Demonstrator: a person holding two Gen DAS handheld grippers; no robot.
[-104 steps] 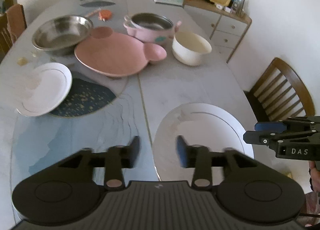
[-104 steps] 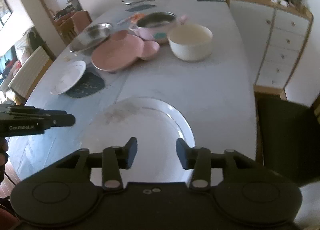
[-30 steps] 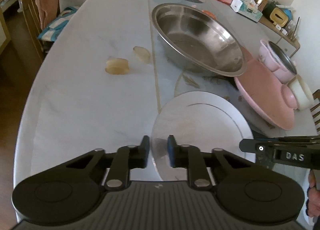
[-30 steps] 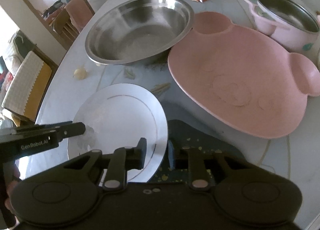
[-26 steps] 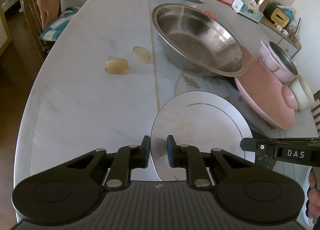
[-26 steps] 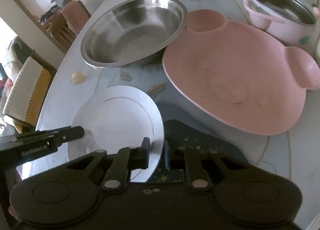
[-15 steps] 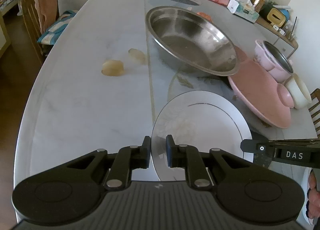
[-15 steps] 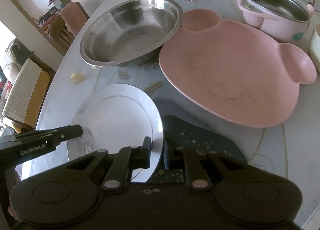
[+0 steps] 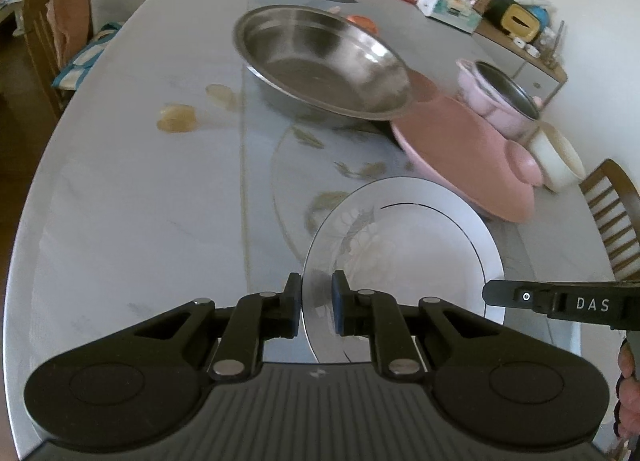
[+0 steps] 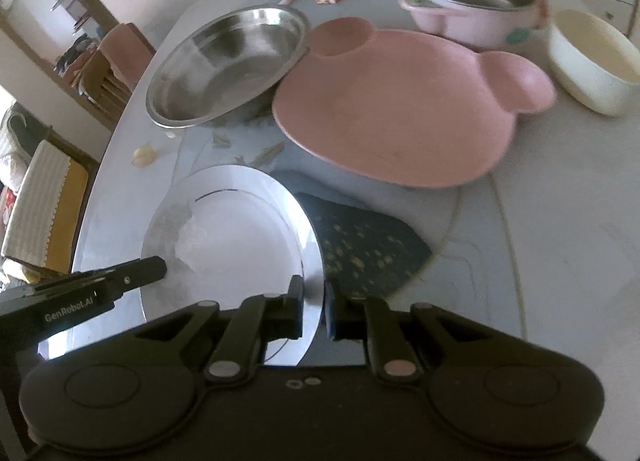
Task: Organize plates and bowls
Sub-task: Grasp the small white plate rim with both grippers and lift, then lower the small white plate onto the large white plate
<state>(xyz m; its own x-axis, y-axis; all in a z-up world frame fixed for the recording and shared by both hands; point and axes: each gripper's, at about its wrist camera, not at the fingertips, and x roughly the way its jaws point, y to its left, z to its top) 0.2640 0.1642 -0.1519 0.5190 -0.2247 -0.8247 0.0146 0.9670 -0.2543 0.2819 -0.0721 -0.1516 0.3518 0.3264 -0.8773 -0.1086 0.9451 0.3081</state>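
Note:
A small white plate point(image 9: 416, 245) with a thin dark ring is held above the table by both grippers. My left gripper point(image 9: 316, 303) is shut on its left rim. My right gripper point(image 10: 313, 307) is shut on its right rim, where the plate point(image 10: 228, 237) fills the lower left. A steel bowl point(image 9: 320, 61) point(image 10: 228, 65) stands behind it. A pink mouse-shaped plate point(image 9: 460, 157) point(image 10: 396, 105) lies to its right, with a pink pot point(image 10: 472, 5) and a cream bowl point(image 10: 596, 61) beyond. The right gripper's side shows in the left wrist view point(image 9: 560, 303).
A dark speckled mat point(image 10: 368, 245) lies on the marble table point(image 9: 140, 201) under the plate's right side. Two small pale lumps point(image 9: 176, 117) sit left of the steel bowl. Wooden chairs point(image 9: 616, 213) stand at the table's sides. A cluttered sideboard point(image 9: 512, 33) is at the far right.
Both grippers went from a large plate near the table's front to this small plate and shut on its rims. In the last second the plate has risen and moved back toward me.

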